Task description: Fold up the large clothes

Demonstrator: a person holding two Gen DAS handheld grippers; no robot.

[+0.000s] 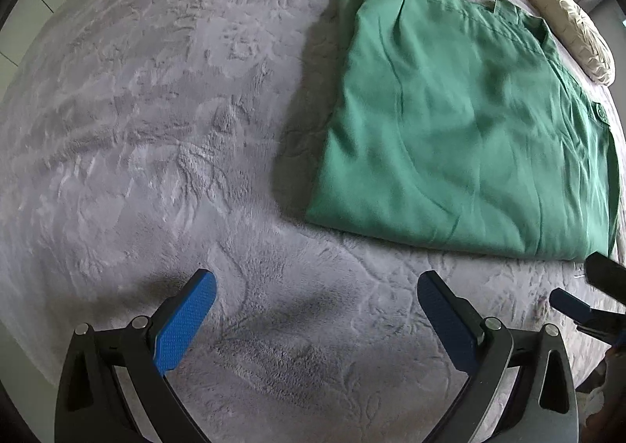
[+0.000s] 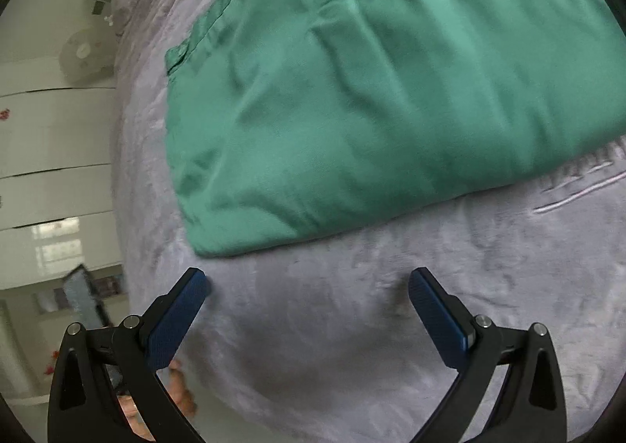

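Folded green garment on a grey blanket, both claws empty.

The green garment (image 1: pixel 461 122) lies folded flat on the plush grey blanket (image 1: pixel 156 130), near a pale pillow (image 1: pixel 571 28) at the far edge. The left gripper (image 1: pixel 317 290) hangs over bare blanket, jaws spread wide, holding nothing. The right gripper (image 2: pixel 307 284) hovers just short of the garment's near edge, jaws also spread and empty.

A smooth, faintly sheened green cloth garment (image 1: pixel 461 130) is lying on a plush, embossed grey fleece bedspread (image 1: pixel 156 130), while matt black plastic gripper arms are carrying textured blue, probably rubbery, fingers (image 1: pixel 187 320) with bright metal pins.
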